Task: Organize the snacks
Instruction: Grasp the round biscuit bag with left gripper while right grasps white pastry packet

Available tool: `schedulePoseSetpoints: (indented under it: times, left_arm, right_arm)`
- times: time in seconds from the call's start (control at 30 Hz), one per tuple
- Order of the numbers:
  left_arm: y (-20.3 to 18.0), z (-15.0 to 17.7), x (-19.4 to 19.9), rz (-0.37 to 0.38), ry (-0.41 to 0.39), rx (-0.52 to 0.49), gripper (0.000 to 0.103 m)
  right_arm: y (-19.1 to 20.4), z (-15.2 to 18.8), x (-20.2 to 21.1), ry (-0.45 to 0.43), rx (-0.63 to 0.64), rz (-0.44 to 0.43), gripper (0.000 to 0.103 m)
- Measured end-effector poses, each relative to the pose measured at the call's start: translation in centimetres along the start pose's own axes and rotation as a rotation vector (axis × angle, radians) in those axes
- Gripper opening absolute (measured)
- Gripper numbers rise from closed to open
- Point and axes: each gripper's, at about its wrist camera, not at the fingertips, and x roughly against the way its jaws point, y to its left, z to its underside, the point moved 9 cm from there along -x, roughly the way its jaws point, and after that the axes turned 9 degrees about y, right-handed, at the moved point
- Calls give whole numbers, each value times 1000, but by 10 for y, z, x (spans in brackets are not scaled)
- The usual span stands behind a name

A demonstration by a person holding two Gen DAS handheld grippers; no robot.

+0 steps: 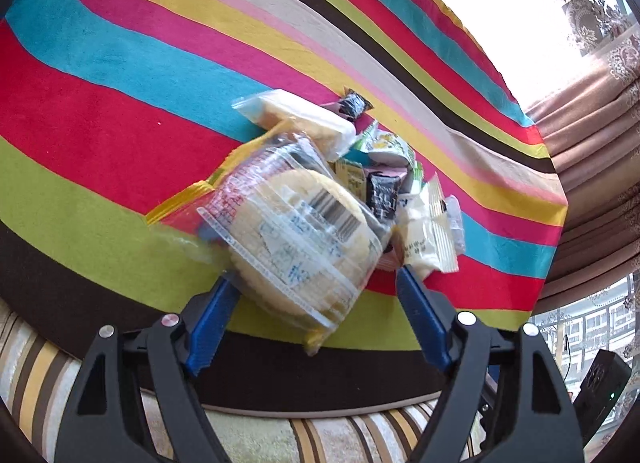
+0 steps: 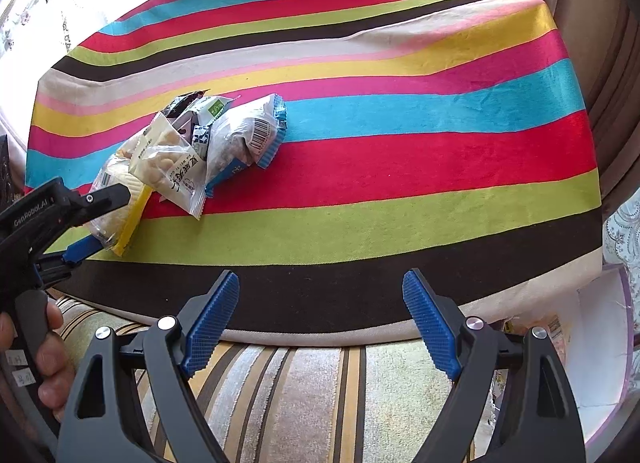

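The surface (image 2: 360,191) is covered with a cloth of wide stripes: red, blue, green, brown, yellow, pink and beige. On it, toward its left side in the right wrist view, lies a heap of snack packets (image 2: 192,143), touching and overlapping each other, across the blue and red stripes.

Snack pile (image 2: 192,143) lies on striped cloth (image 2: 400,167), left of middle.
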Motion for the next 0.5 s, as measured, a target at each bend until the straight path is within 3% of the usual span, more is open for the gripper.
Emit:
schedulePoseSetpoints:
  times: [0.33, 0.43, 0.5]
  left_arm:
    - [1, -22, -4, -48, -18, 13, 84]
    - [3, -25, -6, -115, -27, -17, 84]
    - [2, -25, -7, -167, -27, -49, 71]
  right_arm:
    - [7, -3, 0, -13, 16, -3, 82]
    - [14, -5, 2, -23, 30, 2, 82]
    - [20, -9, 2, -35, 44, 3, 82]
